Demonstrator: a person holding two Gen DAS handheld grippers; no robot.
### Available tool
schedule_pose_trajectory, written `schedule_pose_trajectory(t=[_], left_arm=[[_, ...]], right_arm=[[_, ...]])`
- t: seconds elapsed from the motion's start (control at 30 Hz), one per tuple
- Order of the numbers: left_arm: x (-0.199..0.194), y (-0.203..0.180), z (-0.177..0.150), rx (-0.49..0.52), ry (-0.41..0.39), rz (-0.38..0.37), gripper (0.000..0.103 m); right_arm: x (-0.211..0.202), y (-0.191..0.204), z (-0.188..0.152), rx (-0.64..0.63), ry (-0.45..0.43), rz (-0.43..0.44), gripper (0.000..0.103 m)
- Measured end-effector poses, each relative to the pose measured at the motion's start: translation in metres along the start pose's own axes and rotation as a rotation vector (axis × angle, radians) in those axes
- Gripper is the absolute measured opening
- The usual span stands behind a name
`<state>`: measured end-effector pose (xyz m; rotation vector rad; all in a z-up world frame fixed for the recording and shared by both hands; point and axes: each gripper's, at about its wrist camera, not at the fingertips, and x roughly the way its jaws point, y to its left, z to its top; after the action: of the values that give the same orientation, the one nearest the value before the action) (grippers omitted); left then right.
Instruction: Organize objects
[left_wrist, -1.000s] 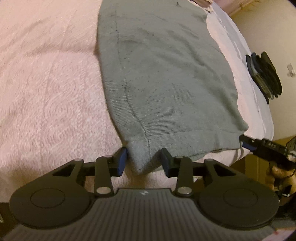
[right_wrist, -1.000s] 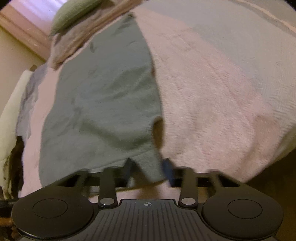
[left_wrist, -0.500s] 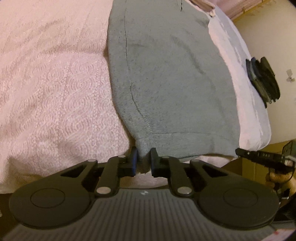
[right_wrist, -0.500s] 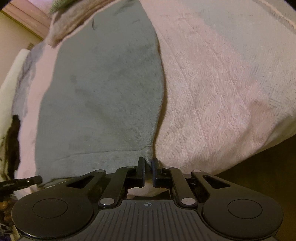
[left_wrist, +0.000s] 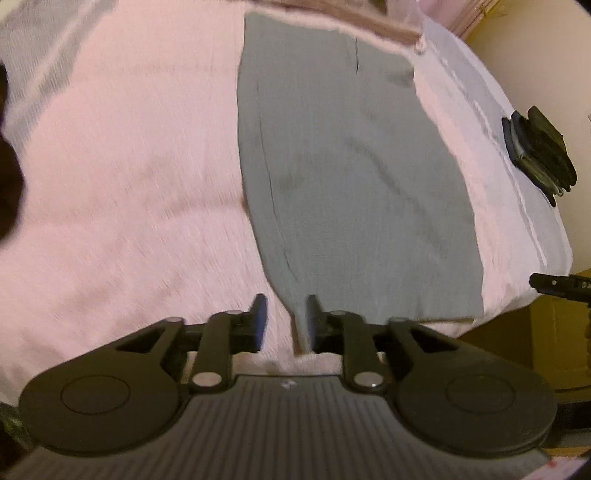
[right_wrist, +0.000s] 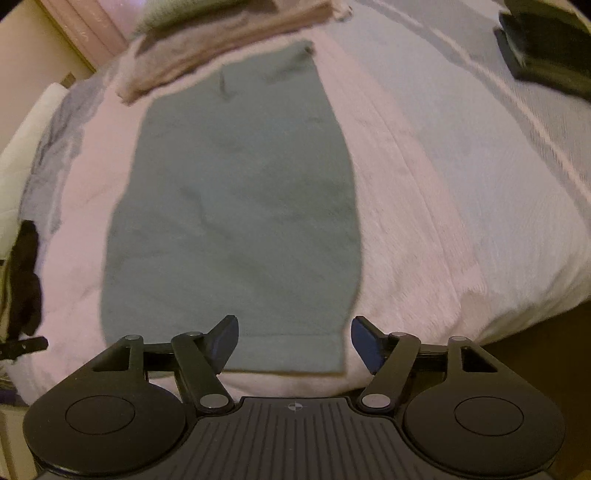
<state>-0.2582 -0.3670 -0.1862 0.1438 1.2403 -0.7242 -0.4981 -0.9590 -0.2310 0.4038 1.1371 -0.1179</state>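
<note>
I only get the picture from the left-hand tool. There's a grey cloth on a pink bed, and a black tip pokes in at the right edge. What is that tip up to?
Observer: That is the right gripper. Its own camera shows its two fingers spread wide with nothing pinched. The near hem of the grey cloth lies flat between them.
Operator: And past the cloth's far end? I just see a brown strip.
Observer: It is a pile of folded brownish cloths on the bed. Something grey-green sits on top, too blurred to name.
</note>
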Motion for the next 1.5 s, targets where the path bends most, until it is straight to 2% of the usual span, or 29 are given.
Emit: schedule_pose_trajectory(t=[0.1, 0.17, 0.3, 0.37, 0.4, 0.53, 0.67, 0.97, 1.17, 1.5], left_arm=[[-0.027, -0.014, 0.016, 0.048, -0.035, 0.033, 0.038], [-0.039, -0.022, 0.024, 0.071, -0.046, 0.051, 0.057], [-0.056, -0.04, 0.031, 0.094, -0.069, 0.074, 0.071], [-0.062, -0.049, 0.03, 0.1, -0.082, 0.088, 0.09], [-0.065, -0.053, 0.029, 0.106, -0.089, 0.093, 0.092], [-0.068, -0.065, 0.021, 0.14, -0.076, 0.086, 0.099], [-0.07, -0.068, 0.012, 0.151, -0.077, 0.091, 0.102], [-0.067, -0.073, 0.015, 0.111, -0.089, 0.116, 0.102], [-0.064, -0.077, 0.018, 0.116, -0.091, 0.12, 0.102], [-0.05, -0.087, 0.017, 0.121, -0.047, 0.11, 0.102]], right_arm=[[-0.019, 0.027, 0.007, -0.024, -0.012, -0.01, 0.066], [-0.031, 0.044, 0.011, -0.035, -0.019, -0.019, 0.066], [-0.045, 0.076, 0.013, -0.076, -0.03, -0.063, 0.068], [-0.052, 0.087, 0.01, -0.079, -0.034, -0.078, 0.069], [-0.054, 0.092, 0.008, -0.077, -0.037, -0.082, 0.069], [-0.061, 0.107, -0.003, -0.066, -0.029, -0.109, 0.071], [-0.063, 0.118, -0.013, -0.079, -0.01, -0.099, 0.072], [-0.054, 0.126, -0.012, -0.113, 0.016, -0.063, 0.072], [-0.05, 0.12, -0.007, -0.108, 0.014, -0.069, 0.072], [-0.043, 0.108, -0.008, -0.084, 0.05, -0.079, 0.072]])
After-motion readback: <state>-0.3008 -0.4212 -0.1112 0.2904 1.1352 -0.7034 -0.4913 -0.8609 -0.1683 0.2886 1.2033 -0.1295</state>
